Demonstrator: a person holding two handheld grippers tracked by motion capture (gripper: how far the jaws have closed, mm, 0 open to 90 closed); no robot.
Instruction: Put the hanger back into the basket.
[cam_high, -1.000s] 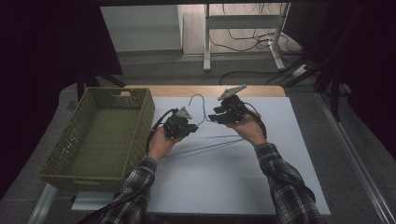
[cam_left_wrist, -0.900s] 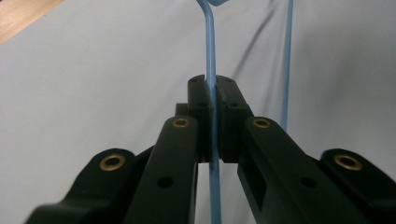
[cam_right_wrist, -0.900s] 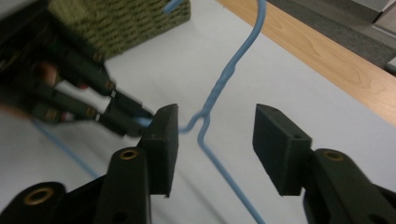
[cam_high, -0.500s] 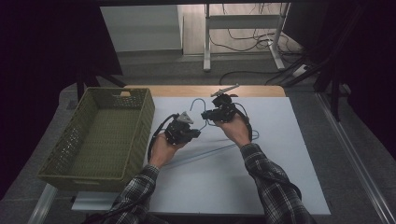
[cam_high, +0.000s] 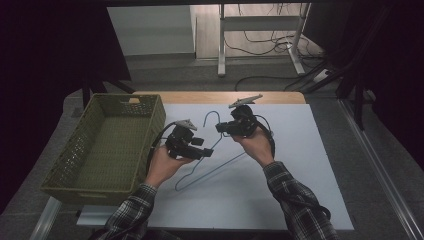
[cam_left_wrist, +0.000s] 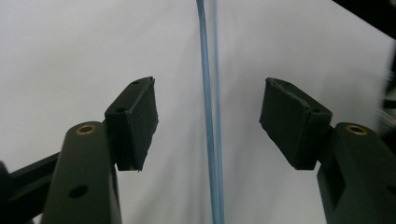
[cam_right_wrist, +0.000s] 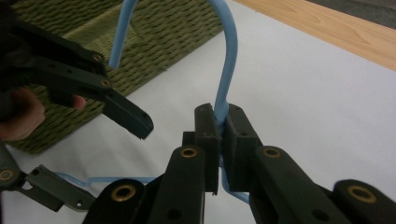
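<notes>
The work in hand is a handover of the blue wire hanger (cam_high: 210, 160) from one gripper to the other, above the white counter (cam_high: 300, 165). The right gripper (cam_high: 223, 128) is clamped tight on the hanger's neck just below the hook, as its own view shows, with the hook rising from between the pads. The left gripper (cam_high: 204, 152) has just been opening: in its own view the jaws stand well apart, and the hanger's thin wire runs between the pads (cam_left_wrist: 135, 121) without touching either. So the hanger now hangs from the right gripper alone, its far end tilted up and its near corner low over the counter, right of the green basket (cam_high: 85, 150).

The next move probably calls for the left gripper to back clear of the wire, so that the right hand can carry the hanger left toward the basket without snagging the loose frame on its rim.
</notes>
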